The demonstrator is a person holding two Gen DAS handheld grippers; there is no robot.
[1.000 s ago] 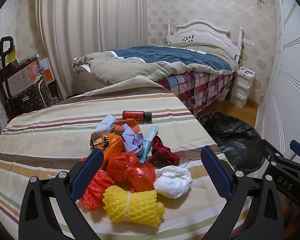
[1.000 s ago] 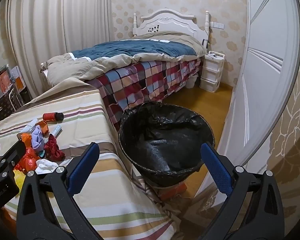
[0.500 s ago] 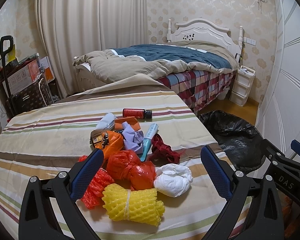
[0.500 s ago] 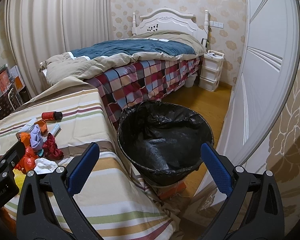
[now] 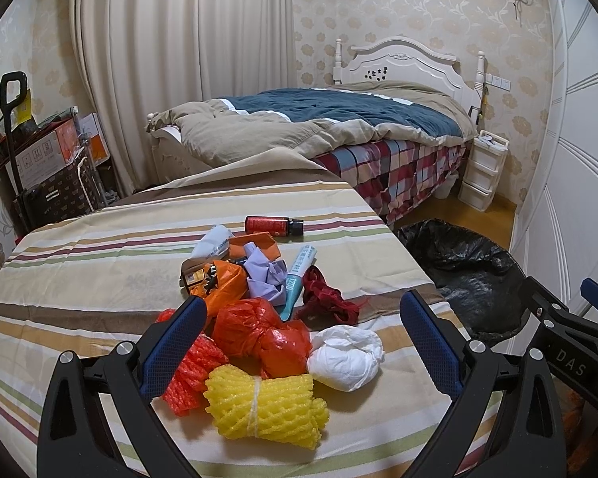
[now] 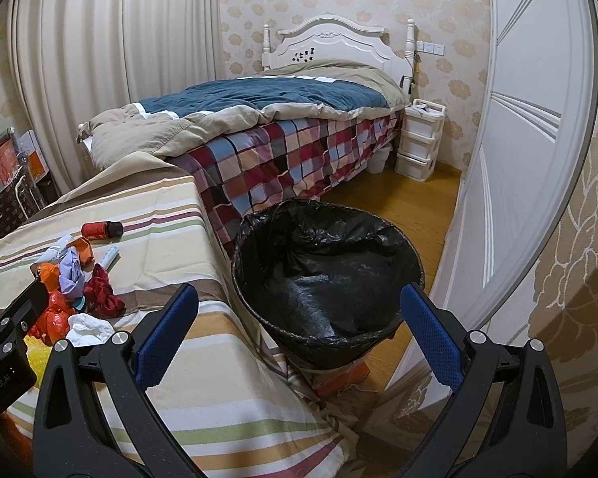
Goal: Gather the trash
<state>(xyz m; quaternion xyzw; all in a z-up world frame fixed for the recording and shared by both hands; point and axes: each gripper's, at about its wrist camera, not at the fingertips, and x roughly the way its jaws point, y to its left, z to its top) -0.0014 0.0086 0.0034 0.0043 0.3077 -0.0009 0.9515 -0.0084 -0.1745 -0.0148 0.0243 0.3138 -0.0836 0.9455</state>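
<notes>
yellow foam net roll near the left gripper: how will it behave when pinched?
The yellow foam net roll looks like soft mesh, so it probably squashes and weighs little. A string ties its middle, so it likely lifts in one piece. Its lumpy shape seems unlikely to roll.

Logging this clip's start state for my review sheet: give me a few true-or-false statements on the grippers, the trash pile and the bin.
1. Both the left gripper and right gripper are open and hold nothing. True.
2. The yellow foam net already lies in the bin. False: it sits on the striped table.
3. The black-lined bin stands on the floor beside the table. True.
4. The red bottle stands upright. False: it lies on its side.
5. The white tissue wad is clamped by the left gripper. False: it rests free on the table.
</notes>
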